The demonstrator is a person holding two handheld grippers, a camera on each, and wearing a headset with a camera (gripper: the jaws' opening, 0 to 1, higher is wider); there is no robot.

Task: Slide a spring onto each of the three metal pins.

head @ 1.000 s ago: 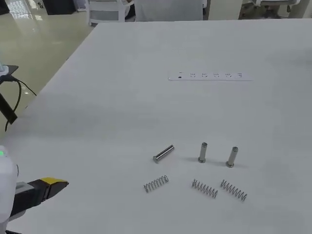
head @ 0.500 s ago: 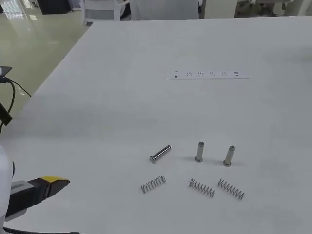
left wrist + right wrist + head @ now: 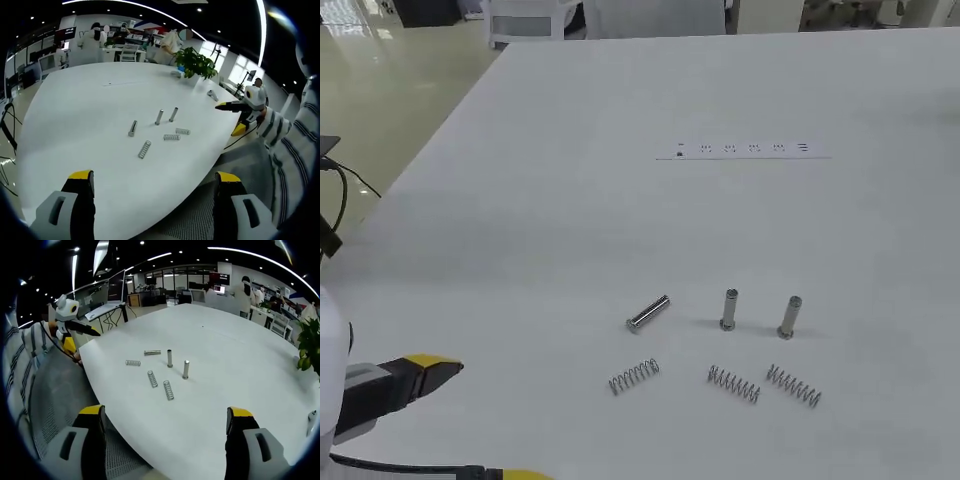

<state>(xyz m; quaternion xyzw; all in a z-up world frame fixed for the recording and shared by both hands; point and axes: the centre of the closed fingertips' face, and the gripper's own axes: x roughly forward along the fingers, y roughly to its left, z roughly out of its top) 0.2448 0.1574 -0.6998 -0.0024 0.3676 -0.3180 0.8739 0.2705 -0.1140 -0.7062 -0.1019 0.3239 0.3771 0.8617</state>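
Observation:
Three metal pins are on the white table. One pin lies on its side, and two pins stand upright to its right. Nearer me lie three loose springs, apart from the pins. My left gripper is at the lower left, well short of the parts, and one yellow-tipped finger shows. In the left gripper view the left gripper is open and empty, with the lying pin far ahead. My right gripper is open and empty at the table's edge, facing the upright pins.
A flush power strip sits in the table beyond the pins. A potted plant stands at the far side. The right gripper hovers past the table's edge. Chairs and people are in the room behind.

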